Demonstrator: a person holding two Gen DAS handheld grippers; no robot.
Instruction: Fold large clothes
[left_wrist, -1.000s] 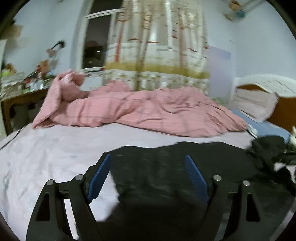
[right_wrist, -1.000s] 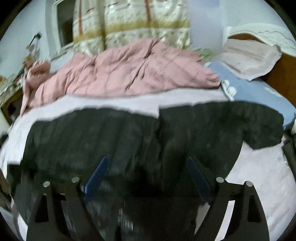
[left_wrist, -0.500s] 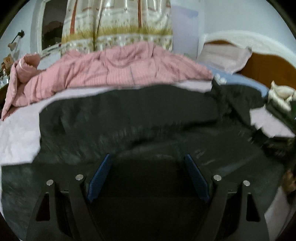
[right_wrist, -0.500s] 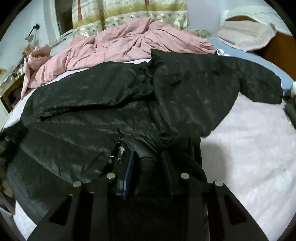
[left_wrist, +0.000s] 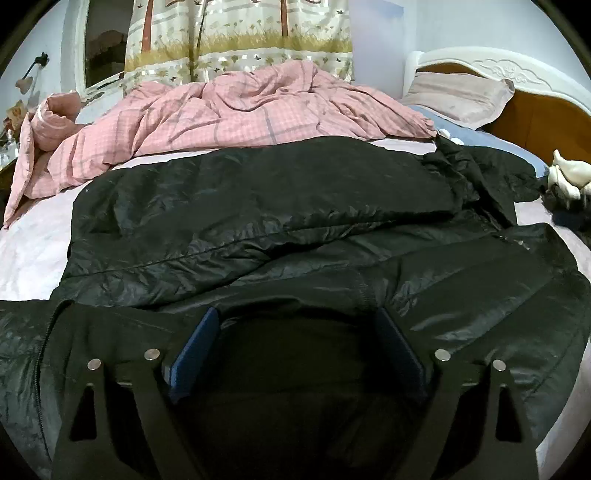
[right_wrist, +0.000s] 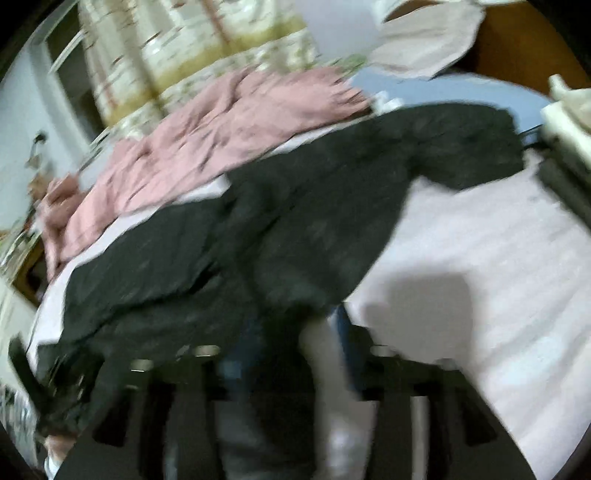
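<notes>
One garment, a black puffer jacket (left_wrist: 280, 221), lies spread across the bed (left_wrist: 33, 243), just in front of the rumpled pink quilt (left_wrist: 236, 114). Judging by how it lies, the fold is only begun: one long panel or sleeve lies laid over the jacket's body, while a sleeve (right_wrist: 461, 147) on the headboard side of the jacket reaches out flat toward the pillow (left_wrist: 458, 96). Bringing that sleeve in and doubling the body remain, so most of the task looks ahead.

At the jacket's near hem, the left gripper (left_wrist: 295, 332) has its blue pads (left_wrist: 195, 343) set wide apart, with dark fabric bunched between them but not pinched. The right gripper (right_wrist: 295, 350), at the jacket's near edge on the headboard side, is badly blurred; its fingers appear fairly close together with black cloth running into the gap, but whether they clamp it cannot be told.
</notes>
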